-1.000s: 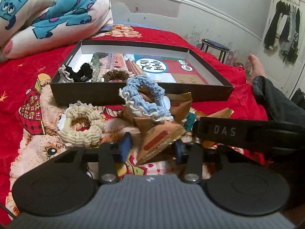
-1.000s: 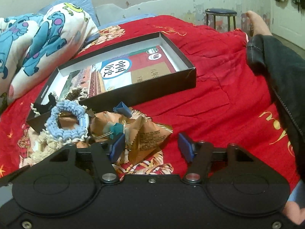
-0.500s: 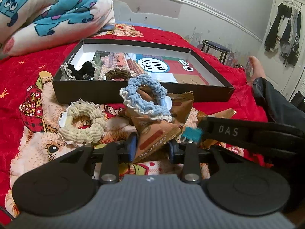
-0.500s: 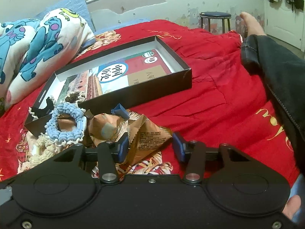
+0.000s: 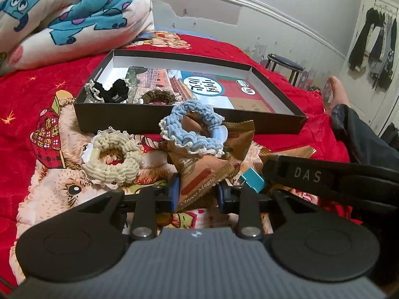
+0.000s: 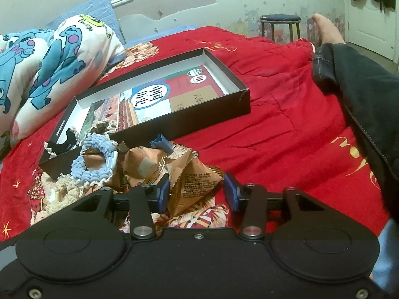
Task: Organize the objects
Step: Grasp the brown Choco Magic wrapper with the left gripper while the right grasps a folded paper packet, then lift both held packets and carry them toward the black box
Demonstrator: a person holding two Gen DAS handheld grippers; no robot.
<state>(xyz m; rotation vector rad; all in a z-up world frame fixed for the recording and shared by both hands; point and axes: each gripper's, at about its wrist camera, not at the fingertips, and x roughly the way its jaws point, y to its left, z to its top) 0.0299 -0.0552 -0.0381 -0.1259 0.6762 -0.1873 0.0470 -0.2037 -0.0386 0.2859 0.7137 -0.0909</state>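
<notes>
On the red bedspread [image 6: 286, 129]: snack packets heaped before a shallow black box [image 5: 174, 119].
Left gripper [image 5: 198, 191]: jaws narrowed, both pads touching a brown crinkled "Choco Magic" packet [image 5: 199, 177].
Right gripper [image 6: 197, 194]: jaws part-open around a tan packet [image 6: 197, 182]; only the left pad touches.
Obstruction: blue knitted scrunchie [image 5: 192, 130] lies atop the heap.
Nearby: cream ribbed scrunchie [image 5: 112, 159] beside the heap; black scrunchie [image 5: 113, 92] and brown scrunchie [image 5: 158, 97] inside the box.

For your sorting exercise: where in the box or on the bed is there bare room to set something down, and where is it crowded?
Free: the right part of the black box, past the black scrunchie and brown scrunchie; also the red bedspread between box and leg. Crowded: in front of the box, where blue scrunchie, cream scrunchie and snack packets pile.
</notes>
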